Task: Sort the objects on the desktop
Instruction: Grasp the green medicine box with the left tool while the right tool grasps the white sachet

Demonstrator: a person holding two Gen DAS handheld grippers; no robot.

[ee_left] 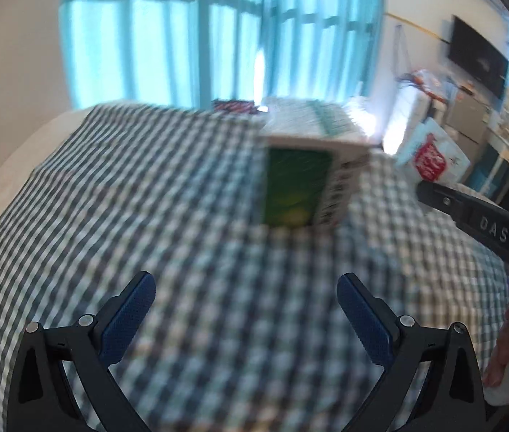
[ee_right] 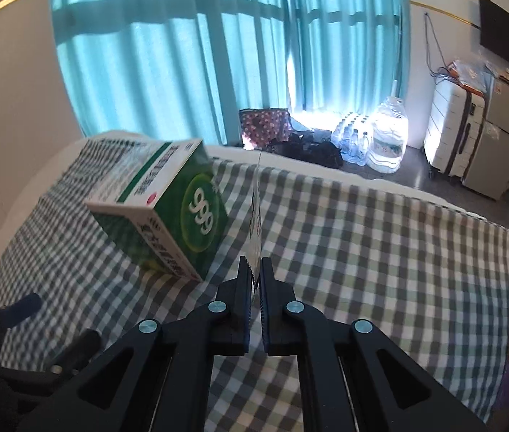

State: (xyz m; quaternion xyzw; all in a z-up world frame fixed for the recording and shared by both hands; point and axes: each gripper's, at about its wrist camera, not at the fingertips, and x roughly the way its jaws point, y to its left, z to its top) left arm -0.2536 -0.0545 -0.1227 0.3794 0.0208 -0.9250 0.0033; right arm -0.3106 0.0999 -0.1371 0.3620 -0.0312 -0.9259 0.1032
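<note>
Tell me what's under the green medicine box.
The green box rests tilted on the checkered cloth. Whatever props up its far end is hidden by the box itself.

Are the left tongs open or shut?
Open. The left tongs have blue pads spread wide apart, with only checked cloth showing between them.
</note>
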